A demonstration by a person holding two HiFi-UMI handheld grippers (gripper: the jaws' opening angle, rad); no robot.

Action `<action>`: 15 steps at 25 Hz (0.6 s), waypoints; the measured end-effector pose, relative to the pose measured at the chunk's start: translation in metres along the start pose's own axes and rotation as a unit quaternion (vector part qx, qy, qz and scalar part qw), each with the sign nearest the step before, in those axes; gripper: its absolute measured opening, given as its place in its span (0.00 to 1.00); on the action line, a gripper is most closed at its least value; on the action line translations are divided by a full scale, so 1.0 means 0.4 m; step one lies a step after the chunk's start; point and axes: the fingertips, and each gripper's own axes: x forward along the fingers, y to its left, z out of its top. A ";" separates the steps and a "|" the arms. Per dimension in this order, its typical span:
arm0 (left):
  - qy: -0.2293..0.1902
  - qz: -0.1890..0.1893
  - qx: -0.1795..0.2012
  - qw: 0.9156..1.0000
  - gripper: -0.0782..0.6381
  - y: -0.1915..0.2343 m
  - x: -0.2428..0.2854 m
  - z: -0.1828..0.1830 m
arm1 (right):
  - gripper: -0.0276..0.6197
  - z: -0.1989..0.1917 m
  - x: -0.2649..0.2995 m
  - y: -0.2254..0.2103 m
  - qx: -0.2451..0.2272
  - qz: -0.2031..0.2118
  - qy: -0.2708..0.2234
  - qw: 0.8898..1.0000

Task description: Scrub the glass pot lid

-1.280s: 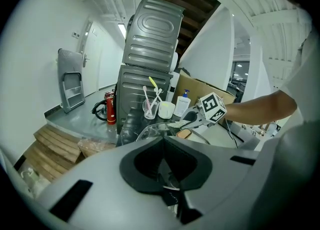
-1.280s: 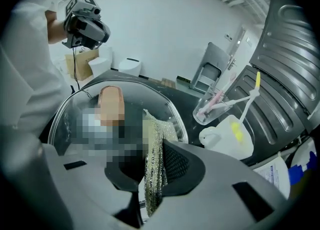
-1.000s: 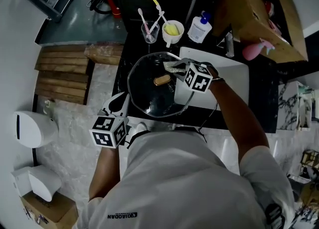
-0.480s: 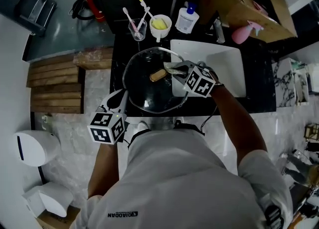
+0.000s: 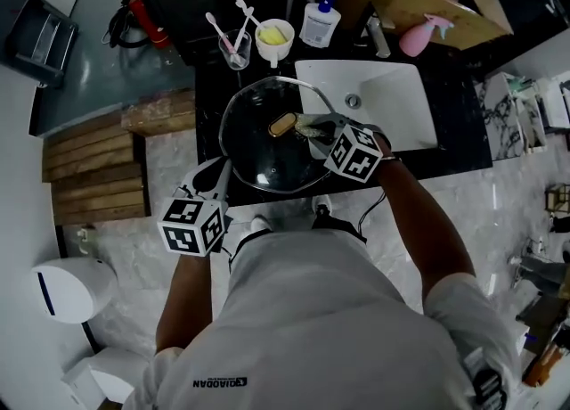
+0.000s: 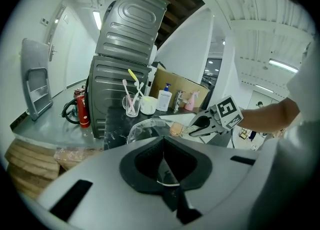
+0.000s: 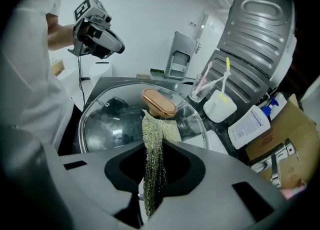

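Round clear glass pot lid, metal-rimmed, tan oval knob up, on dark counter, greenish scrub cloth touching knob

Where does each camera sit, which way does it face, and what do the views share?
Head view: on the person's head, looking steeply down at the glass pot lid; shirt, arms, left gripper and right gripper show.
Left gripper view: on the left gripper, facing across the lid toward the right gripper; its own shut fingers show.
Right gripper view: on the right gripper, facing over the lid; its fingers pinch a scouring cloth.
All three share the lid.
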 end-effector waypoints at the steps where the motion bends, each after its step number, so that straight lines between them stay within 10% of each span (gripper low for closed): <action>1: 0.002 -0.005 0.003 1.000 0.13 0.000 -0.003 -0.002 | 0.17 -0.001 -0.001 0.002 0.010 -0.004 0.000 1.000; 15: 0.019 -0.046 0.028 0.998 0.13 0.004 -0.055 -0.054 | 0.17 -0.011 -0.030 0.098 0.080 -0.040 0.008 0.996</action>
